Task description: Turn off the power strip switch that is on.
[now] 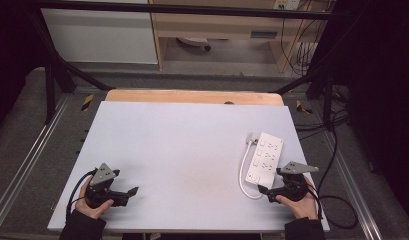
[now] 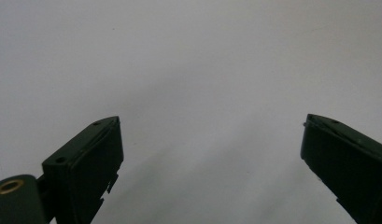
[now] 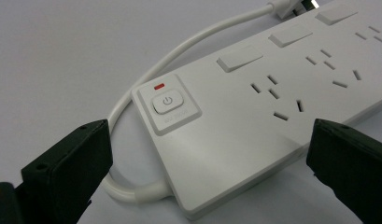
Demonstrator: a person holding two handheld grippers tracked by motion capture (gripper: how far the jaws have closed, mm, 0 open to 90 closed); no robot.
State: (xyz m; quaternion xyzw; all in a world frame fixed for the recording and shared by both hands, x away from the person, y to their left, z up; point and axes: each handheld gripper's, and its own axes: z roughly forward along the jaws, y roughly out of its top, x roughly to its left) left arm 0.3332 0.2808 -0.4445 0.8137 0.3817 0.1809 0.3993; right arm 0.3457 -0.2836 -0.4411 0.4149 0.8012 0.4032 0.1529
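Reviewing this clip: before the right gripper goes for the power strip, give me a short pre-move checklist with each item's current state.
1. Right gripper open wide enough to span the near end of the power strip: ok, the jaws stand on either side of it.
2. Right gripper free of the strip: ok, nothing is held between the jaws.
3. Left gripper open and holding nothing: ok, with bare table ahead of it.
4. Strip lying flat on the table: ok.
5. White cable out of the closing path: not ok, it loops out from the near end beside one jaw.
6. Strip powered: cannot tell; a red mark sits above the power button.
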